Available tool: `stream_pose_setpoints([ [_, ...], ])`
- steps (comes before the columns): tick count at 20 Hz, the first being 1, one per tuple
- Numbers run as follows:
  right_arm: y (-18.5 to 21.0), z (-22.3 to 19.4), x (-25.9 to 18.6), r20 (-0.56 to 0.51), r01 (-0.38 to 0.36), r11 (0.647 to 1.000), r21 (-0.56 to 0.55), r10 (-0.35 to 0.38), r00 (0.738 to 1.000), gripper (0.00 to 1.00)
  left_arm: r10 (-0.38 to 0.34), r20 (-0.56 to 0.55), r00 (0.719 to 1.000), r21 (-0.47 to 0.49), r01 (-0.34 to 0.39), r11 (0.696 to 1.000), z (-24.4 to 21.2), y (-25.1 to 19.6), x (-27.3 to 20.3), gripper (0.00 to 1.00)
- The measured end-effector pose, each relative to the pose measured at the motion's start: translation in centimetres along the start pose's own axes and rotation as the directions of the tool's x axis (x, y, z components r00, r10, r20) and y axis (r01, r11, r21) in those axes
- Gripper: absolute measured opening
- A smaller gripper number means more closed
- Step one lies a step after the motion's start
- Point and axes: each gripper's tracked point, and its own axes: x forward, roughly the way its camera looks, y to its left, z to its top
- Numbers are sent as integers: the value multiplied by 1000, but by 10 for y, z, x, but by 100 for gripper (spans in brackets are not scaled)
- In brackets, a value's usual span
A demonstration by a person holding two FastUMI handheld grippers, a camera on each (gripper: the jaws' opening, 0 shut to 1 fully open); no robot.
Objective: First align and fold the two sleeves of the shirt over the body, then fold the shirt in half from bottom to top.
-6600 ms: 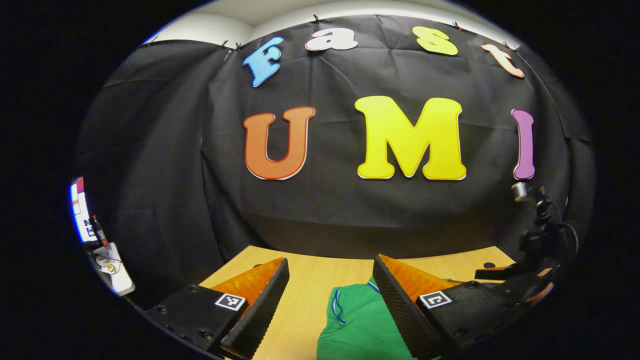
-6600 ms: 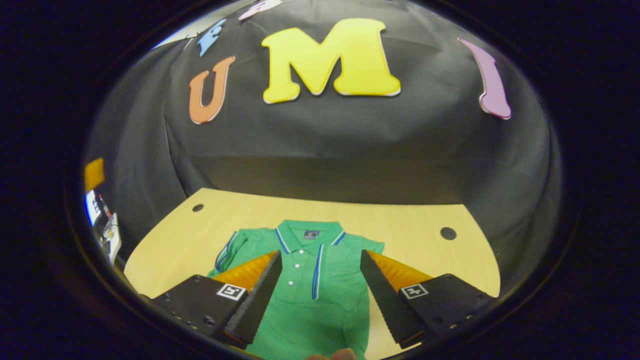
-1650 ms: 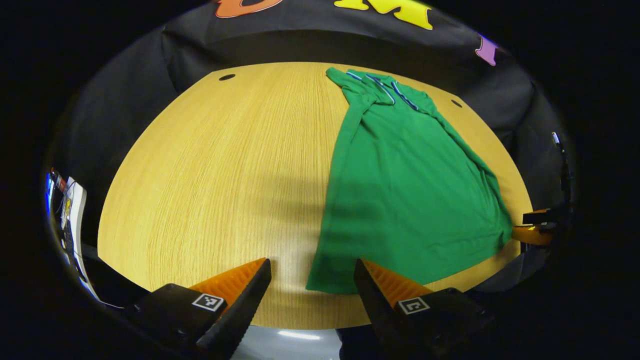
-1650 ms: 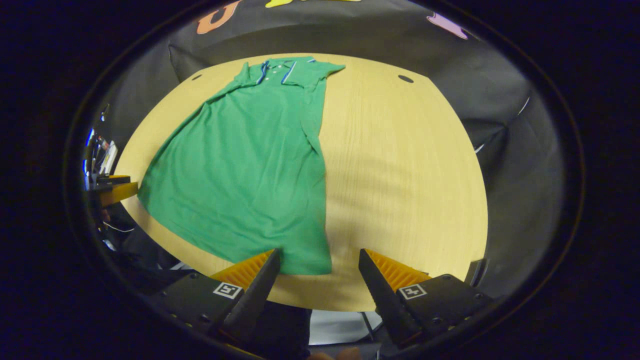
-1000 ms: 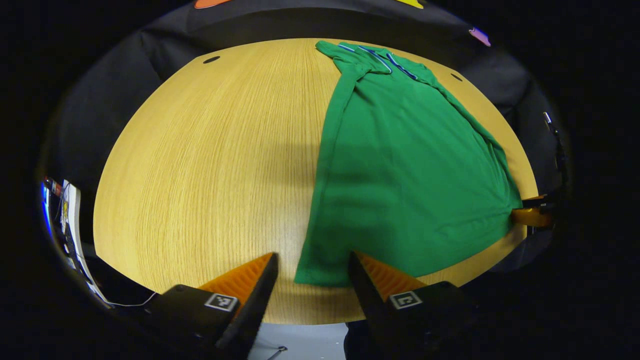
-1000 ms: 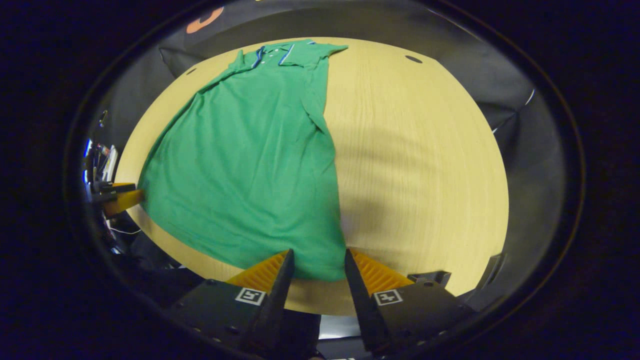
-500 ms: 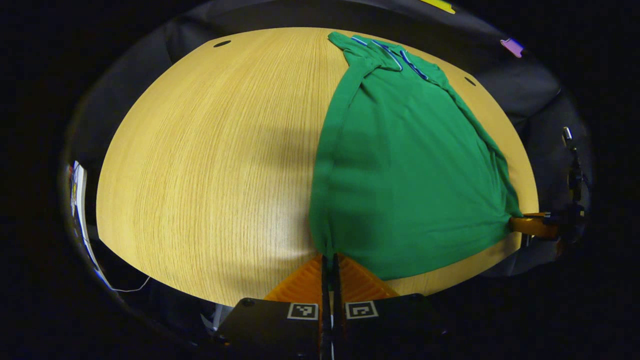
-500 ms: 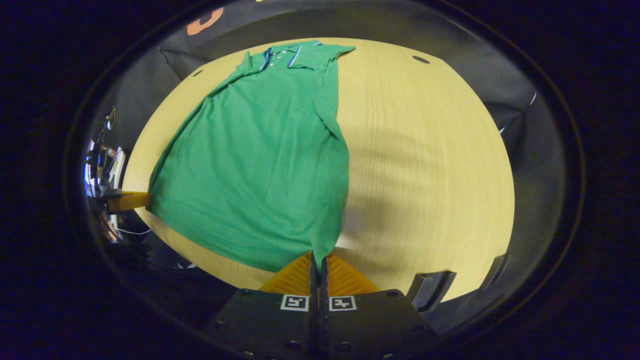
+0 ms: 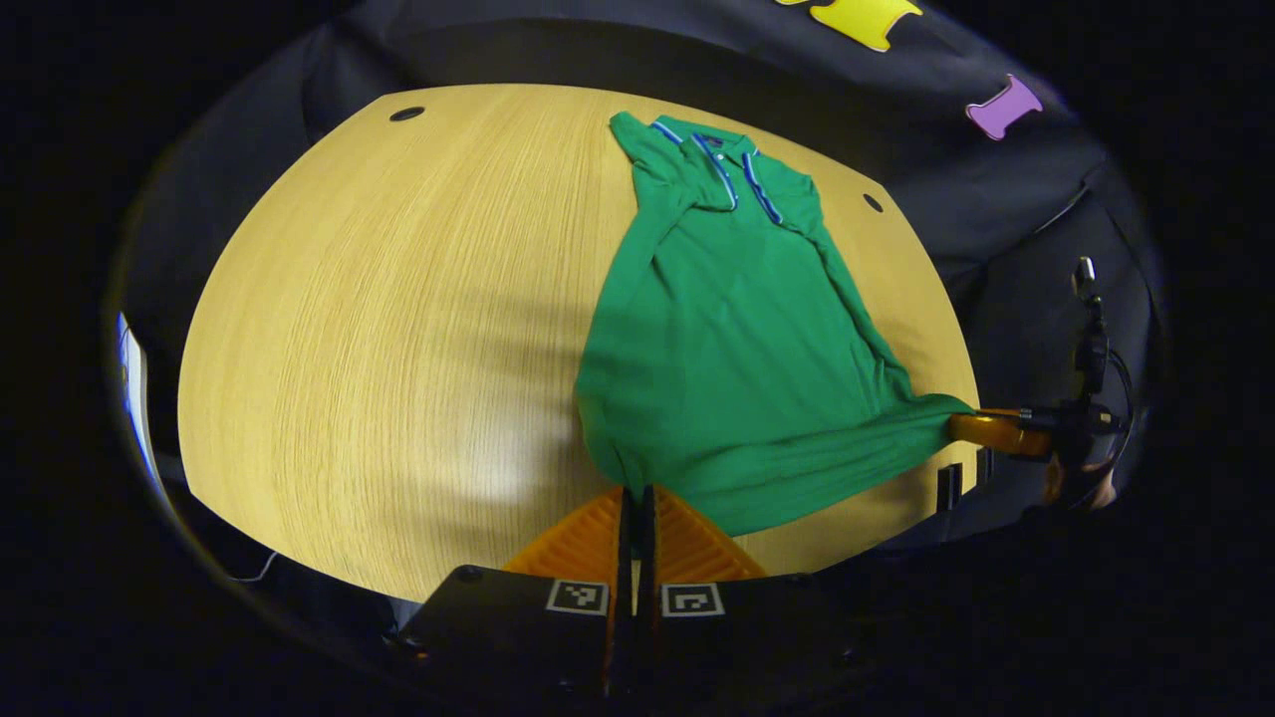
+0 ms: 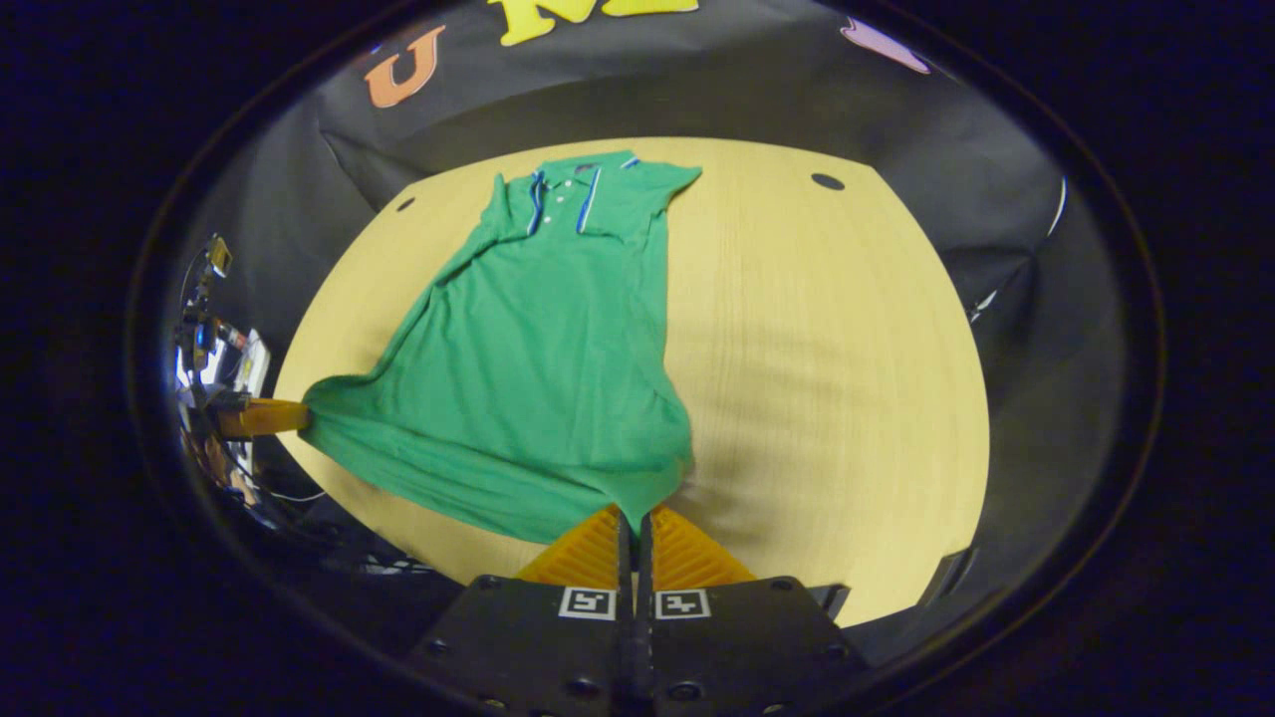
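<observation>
While the green shirt [image 9: 732,339] lies stretched along the wooden table [image 9: 398,319], its long axis runs from the near edge toward the black cloth wall [image 9: 558,55], with the collar [image 9: 722,164] at the far end and the hem at the near end. In the left gripper view, the left gripper [image 9: 634,495] has its two fingers drawn together with almost no gap, and the near left corner of the hem is pinched between them, the cloth pulled up into a small peak at the tips. The right gripper [image 9: 961,423] appears farther off at the right side of that view, clamped on the other hem corner, so the hem edge sags in a shallow curve between the two holds. In the right gripper view the right gripper [image 10: 634,520] likewise has its fingers closed on the hem corner, and the left gripper [image 10: 299,415] shows at the left side gripping its corner. The sleeves lie folded in over the body, leaving the shirt [image 10: 543,349] narrow near the collar [image 10: 563,194] and wider toward the hem. The button placket faces up. Round holes [image 10: 827,181] sit in the tabletop [image 10: 827,349] near the far edge on both sides of the shirt.
</observation>
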Motion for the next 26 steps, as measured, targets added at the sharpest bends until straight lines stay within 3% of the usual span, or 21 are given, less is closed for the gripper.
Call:
stream_pose_setpoints([
  [7,-10,79,-9,137,20,1000,-19,-17,990,2,14,194,981,83,-31,996,95,-8,-2,7],
  [16,-12,195,0,279,6,1000,-17,-1,960,0,34,393,919,103,-81,991,221,-2,14,6],
  [26,-27,322,35,350,-22,1000,6,18,937,0,61,485,872,53,-100,994,329,15,49,7],
])
